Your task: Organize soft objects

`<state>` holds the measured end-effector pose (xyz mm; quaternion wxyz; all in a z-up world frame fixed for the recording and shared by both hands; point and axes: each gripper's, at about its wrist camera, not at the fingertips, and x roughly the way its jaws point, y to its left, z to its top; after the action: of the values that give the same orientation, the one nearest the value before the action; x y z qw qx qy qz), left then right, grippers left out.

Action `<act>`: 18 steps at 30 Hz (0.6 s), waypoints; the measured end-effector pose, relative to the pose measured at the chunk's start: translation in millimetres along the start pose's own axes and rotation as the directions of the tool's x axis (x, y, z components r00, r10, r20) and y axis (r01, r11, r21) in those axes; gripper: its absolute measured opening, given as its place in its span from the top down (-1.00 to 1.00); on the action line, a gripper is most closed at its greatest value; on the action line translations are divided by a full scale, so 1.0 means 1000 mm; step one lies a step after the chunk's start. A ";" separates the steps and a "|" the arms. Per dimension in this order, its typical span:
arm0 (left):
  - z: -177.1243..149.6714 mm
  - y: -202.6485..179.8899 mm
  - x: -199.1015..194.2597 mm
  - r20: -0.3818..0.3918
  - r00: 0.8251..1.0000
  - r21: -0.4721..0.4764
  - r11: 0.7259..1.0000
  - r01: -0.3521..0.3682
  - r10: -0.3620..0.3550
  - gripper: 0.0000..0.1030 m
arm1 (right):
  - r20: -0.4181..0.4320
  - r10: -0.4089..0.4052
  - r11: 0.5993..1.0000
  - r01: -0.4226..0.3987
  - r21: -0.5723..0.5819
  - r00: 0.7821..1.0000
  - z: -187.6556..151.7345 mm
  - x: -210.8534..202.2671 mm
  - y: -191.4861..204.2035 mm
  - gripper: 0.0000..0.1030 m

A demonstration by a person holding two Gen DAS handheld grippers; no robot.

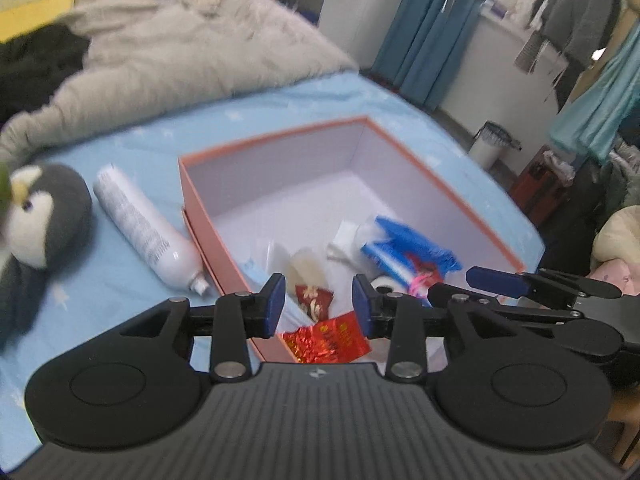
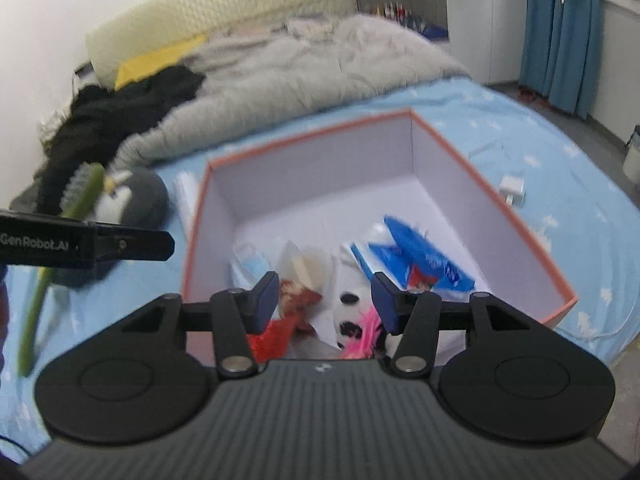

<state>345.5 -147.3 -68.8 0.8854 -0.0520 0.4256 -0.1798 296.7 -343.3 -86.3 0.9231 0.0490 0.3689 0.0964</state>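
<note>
In the left wrist view, the left tool is seen released above the near corner of the orange box on the bed, with soft packets inside at lower centre and a plush penguin at far left. In the right wrist view, the right tool is likewise released, nothing gripped, over a white plush toy at the box's bottom.

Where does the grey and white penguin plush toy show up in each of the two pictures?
Left wrist view: grey and white penguin plush toy at far left, beside the white tube.
Right wrist view: left of centre, behind a green brush.
Shared landmark: the orange cardboard box.
</note>
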 end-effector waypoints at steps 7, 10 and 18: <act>-0.002 -0.012 -0.067 0.108 0.994 0.036 0.999 0.030 -0.033 0.18 | 0.112 0.013 1.000 -0.012 -0.011 0.994 0.004 -0.058 0.017 -0.05; -0.010 -0.016 -0.089 0.134 0.990 0.035 0.999 0.032 -0.037 0.18 | 0.146 0.012 1.000 -0.010 -0.014 0.989 0.000 -0.080 0.024 -0.05; -0.042 -0.028 -0.138 0.187 0.982 0.051 0.998 0.023 -0.032 0.18 | 0.217 0.019 0.999 -0.013 -0.029 0.976 -0.015 -0.127 0.042 -0.05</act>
<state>226.4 -120.9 13.3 0.9200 -0.0532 0.3348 -0.1966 190.8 -328.9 -5.0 0.9577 0.0496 0.2639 0.1029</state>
